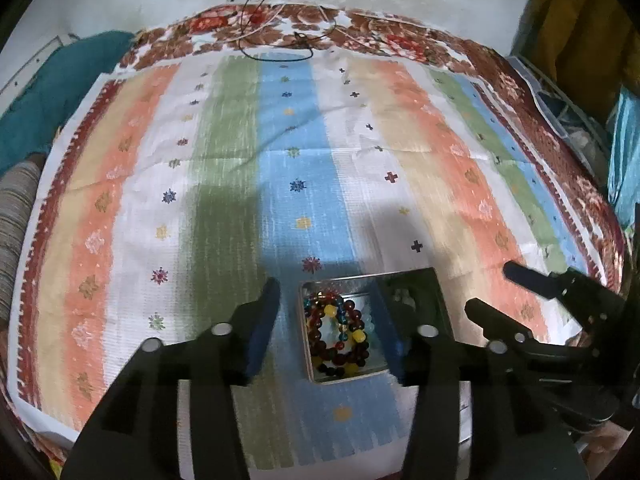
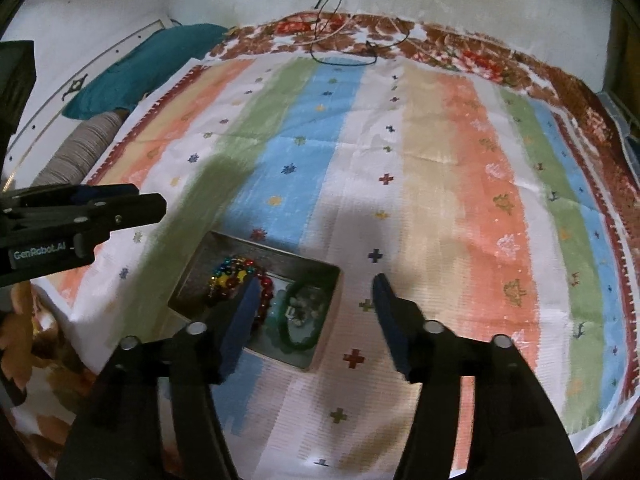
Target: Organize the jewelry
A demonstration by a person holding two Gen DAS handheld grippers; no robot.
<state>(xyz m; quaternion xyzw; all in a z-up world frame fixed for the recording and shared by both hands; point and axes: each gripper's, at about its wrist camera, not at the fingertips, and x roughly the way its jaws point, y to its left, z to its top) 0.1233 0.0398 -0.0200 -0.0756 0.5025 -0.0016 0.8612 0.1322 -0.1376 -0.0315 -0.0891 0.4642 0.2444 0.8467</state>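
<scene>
A small open metal box (image 1: 340,281) lies on the striped cloth, close in front of both grippers. Its left half holds multicoloured bead bracelets (image 1: 340,328). In the right wrist view the box (image 2: 276,257) also shows a green bangle (image 2: 298,345) and small pale pieces beside the beads (image 2: 232,274). My left gripper (image 1: 328,292) is open above the box, with one finger left of it and the other over its middle. My right gripper (image 2: 316,280) is open too, with its left finger over the box and its right finger over the cloth. Neither holds anything.
The striped cloth (image 1: 280,140) covers a floral bedsheet (image 1: 400,36). Thin cables (image 1: 276,44) lie at the far edge by the wall. A teal pillow (image 2: 144,64) and a grey striped bolster (image 2: 80,148) sit at the far left. Clutter lines the right edge.
</scene>
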